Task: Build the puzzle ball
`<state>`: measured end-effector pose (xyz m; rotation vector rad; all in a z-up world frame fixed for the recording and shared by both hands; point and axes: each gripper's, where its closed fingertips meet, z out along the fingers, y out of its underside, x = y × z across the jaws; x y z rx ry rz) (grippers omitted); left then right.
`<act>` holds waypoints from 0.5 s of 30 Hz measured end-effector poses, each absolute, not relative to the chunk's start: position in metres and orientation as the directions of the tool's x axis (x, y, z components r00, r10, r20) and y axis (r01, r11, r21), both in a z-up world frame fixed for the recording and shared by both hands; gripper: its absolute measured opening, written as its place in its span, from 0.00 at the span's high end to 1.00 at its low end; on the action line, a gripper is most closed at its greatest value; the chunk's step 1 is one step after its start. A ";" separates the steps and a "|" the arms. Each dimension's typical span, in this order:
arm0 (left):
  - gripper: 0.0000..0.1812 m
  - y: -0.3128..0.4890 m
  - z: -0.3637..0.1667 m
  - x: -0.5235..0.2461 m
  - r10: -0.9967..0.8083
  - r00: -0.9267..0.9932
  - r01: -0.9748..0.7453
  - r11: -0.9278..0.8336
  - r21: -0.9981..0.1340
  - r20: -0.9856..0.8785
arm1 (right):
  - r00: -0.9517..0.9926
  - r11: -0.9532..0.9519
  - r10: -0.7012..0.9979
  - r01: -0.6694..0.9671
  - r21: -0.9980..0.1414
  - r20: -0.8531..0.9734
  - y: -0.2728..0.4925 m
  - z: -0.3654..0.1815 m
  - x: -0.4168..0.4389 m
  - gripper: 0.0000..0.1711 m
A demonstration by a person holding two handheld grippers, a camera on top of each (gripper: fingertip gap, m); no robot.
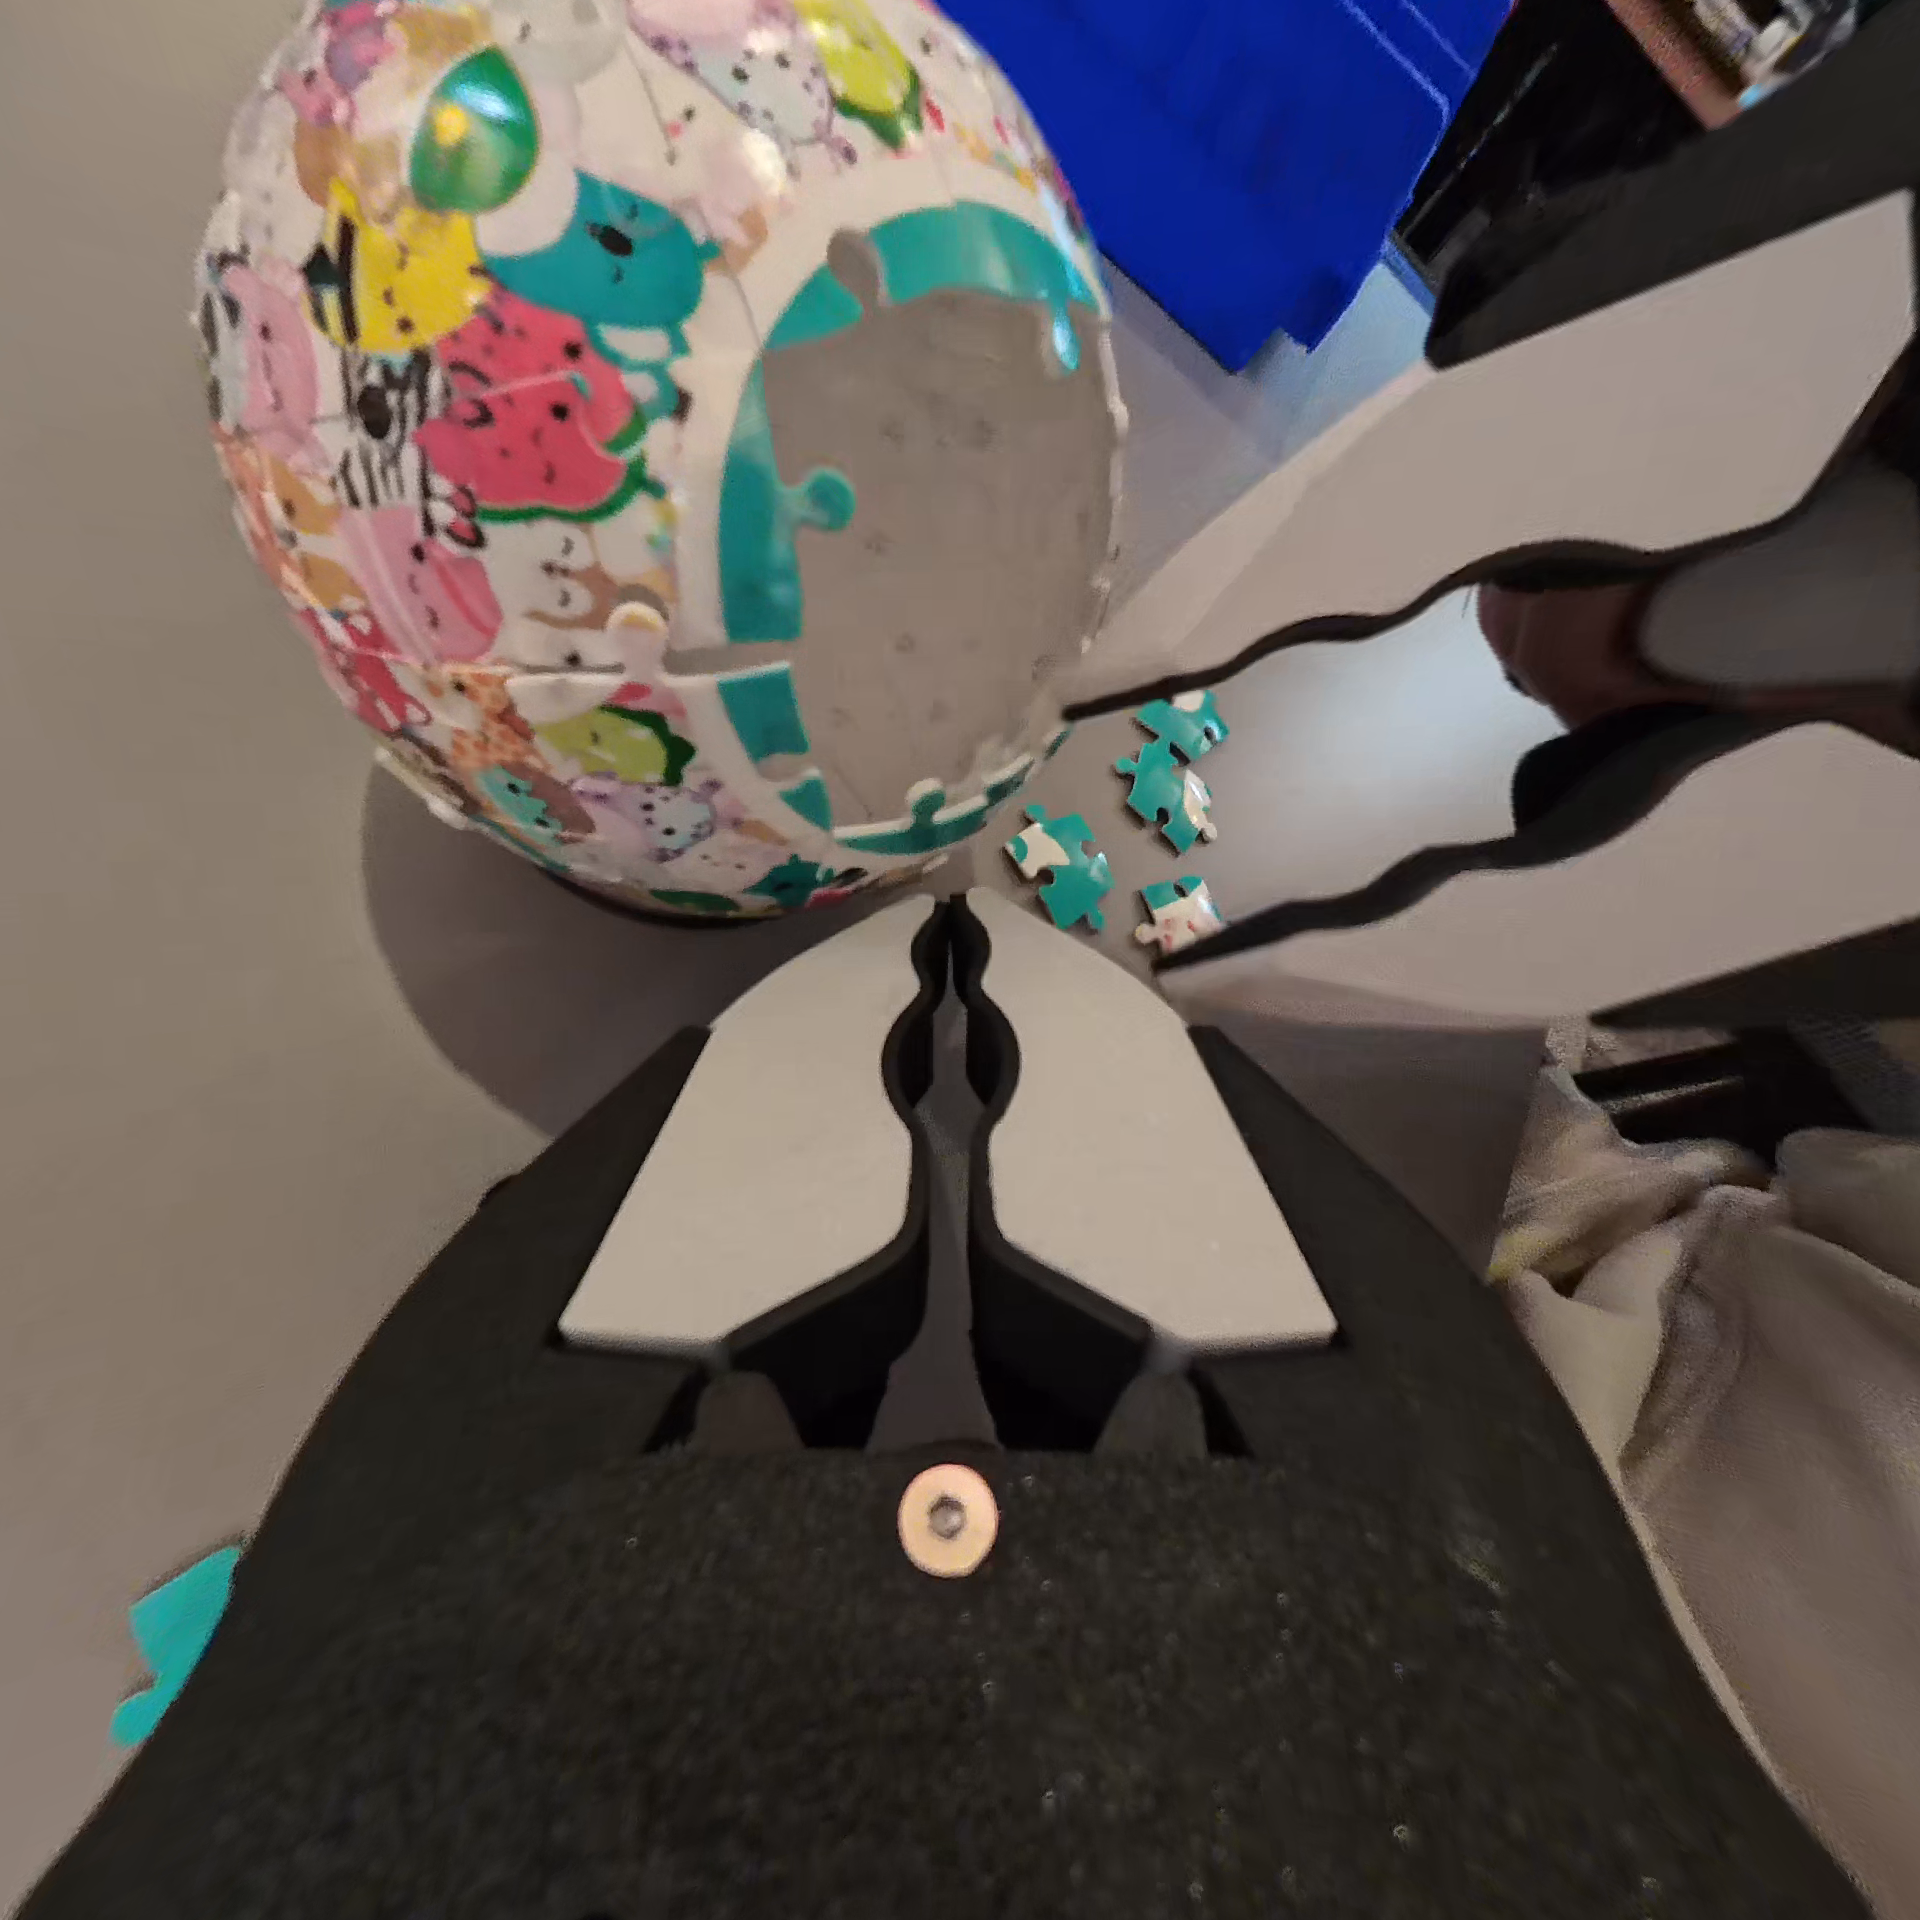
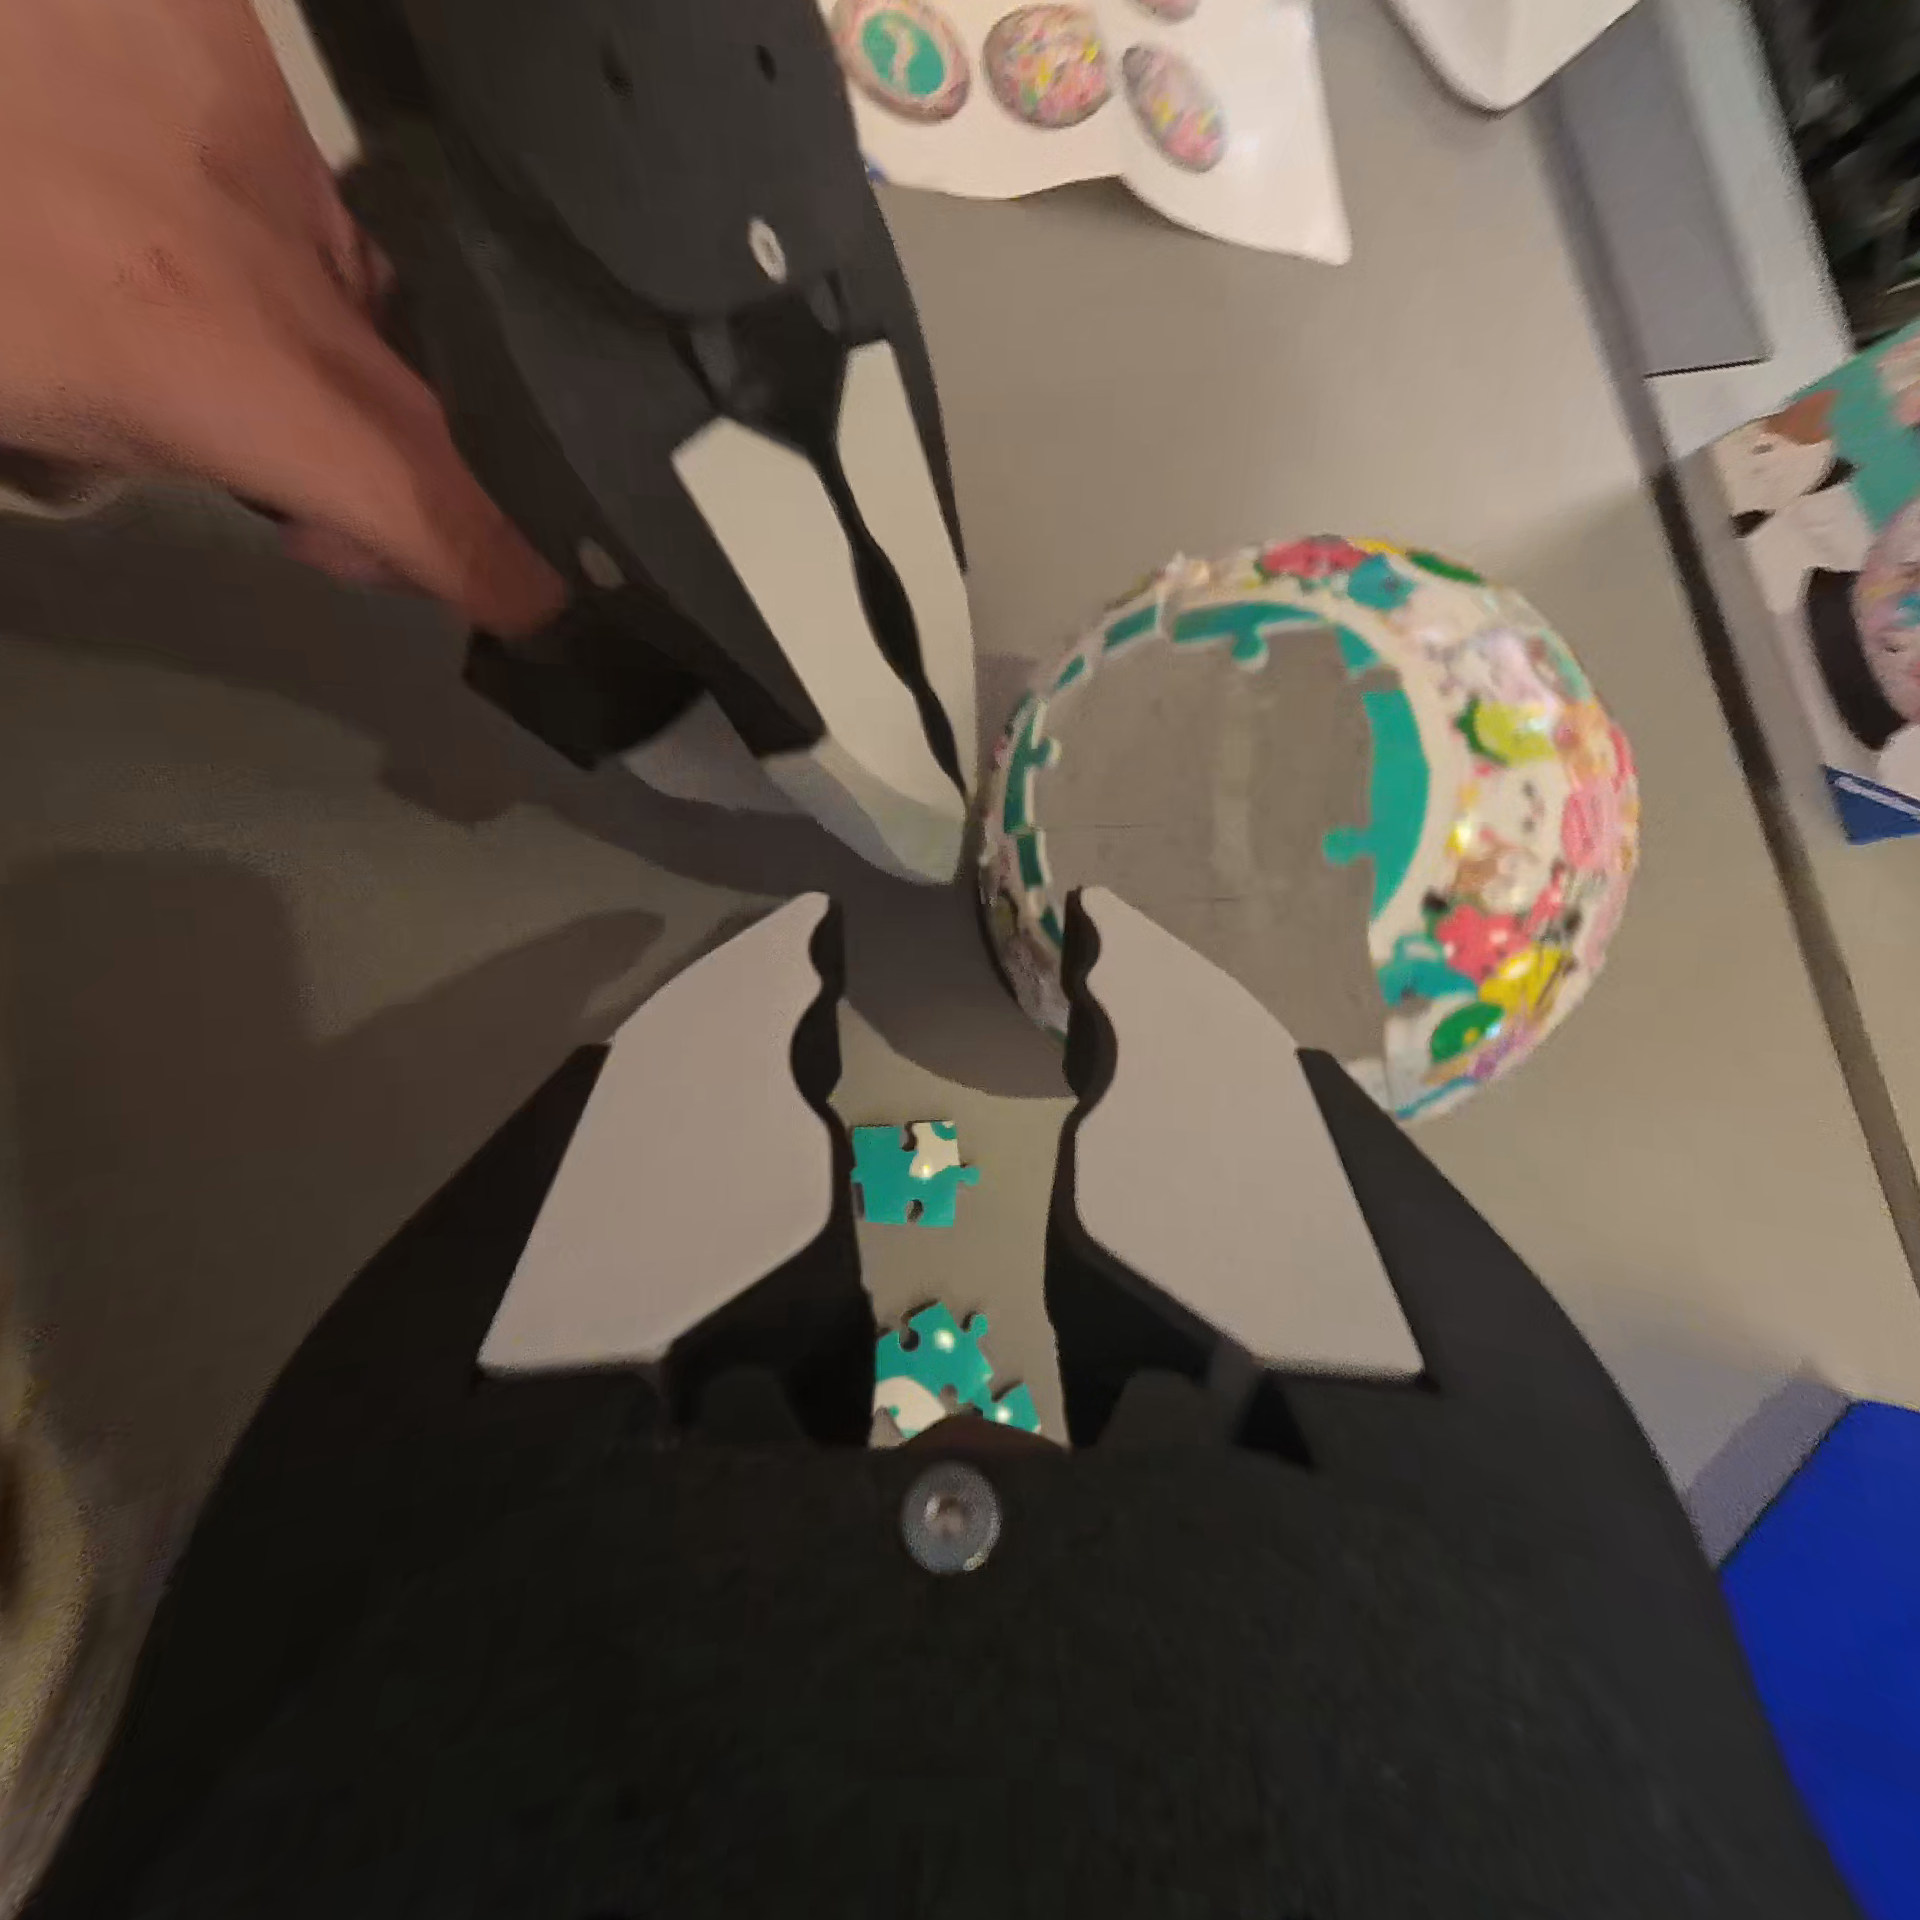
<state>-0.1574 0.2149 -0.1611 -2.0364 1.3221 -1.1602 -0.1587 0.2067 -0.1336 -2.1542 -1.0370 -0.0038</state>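
Surface: plain grey tabletop (image 2: 1195,395).
Ball: colourful cartoon-print plastic puzzle ball (image 1: 499,499) standing there, mostly built, one gap left.
Pieces: loose teal jigsaw pieces (image 1: 1127,821) waiting beside it.
Left gripper (image 1: 951,920): clenched, empty.
Right gripper (image 2: 956,914): spread wide above pieces.

Blue bin (image 1: 1236,135), grey table (image 1: 104,727)

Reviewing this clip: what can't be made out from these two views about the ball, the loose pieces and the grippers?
- Puzzle ball: its far side faces away in both views; its base is hidden by the ball's own curve.
- Loose pieces: the count is uncertain; the right gripper covers some in the right wrist view.
- Teal piece: partly hidden behind the left gripper.
- Picture sheet: blurred, cut by the top edge.
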 end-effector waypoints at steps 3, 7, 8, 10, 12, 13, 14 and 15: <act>1.00 0.213 -0.160 -0.170 -0.879 0.183 -0.515 -0.467 -0.719 0.440 | 0.692 -0.330 0.641 0.639 -0.695 0.332 0.199 -0.142 -0.158 0.84; 0.96 0.239 -0.131 -0.191 -0.911 0.061 -0.412 -0.396 -0.821 0.408 | 0.628 -0.185 0.407 0.768 -0.613 0.664 0.200 -0.123 -0.137 1.00; 0.85 0.246 -0.124 -0.196 -0.923 0.001 -0.389 -0.355 -0.850 0.385 | 0.659 -0.136 0.308 0.745 -0.653 0.687 0.200 -0.106 -0.120 1.00; 0.55 0.260 -0.132 -0.201 -0.930 -0.048 -0.464 -0.303 -0.832 0.365 | 0.755 -0.185 0.393 0.624 -0.759 0.525 0.194 -0.115 -0.097 0.89; 0.40 0.274 -0.153 -0.200 -0.964 -0.066 -0.584 -0.171 -0.794 0.256 | 0.778 -0.343 0.533 0.557 -0.756 0.331 0.187 -0.147 -0.086 0.61; 0.38 0.278 -0.159 -0.195 -0.979 -0.100 -0.605 -0.080 -0.792 0.175 | 0.775 -0.393 0.549 0.570 -0.722 0.314 0.192 -0.158 -0.077 0.48; 0.37 0.277 -0.163 -0.188 -0.981 -0.150 -0.610 -0.005 -0.792 0.122 | 0.760 -0.397 0.567 0.590 -0.703 0.318 0.198 -0.166 -0.073 0.45; 0.38 0.275 -0.170 -0.183 -0.977 -0.193 -0.635 0.052 -0.770 0.093 | 0.743 -0.397 0.601 0.597 -0.697 0.294 0.204 -0.173 -0.073 0.42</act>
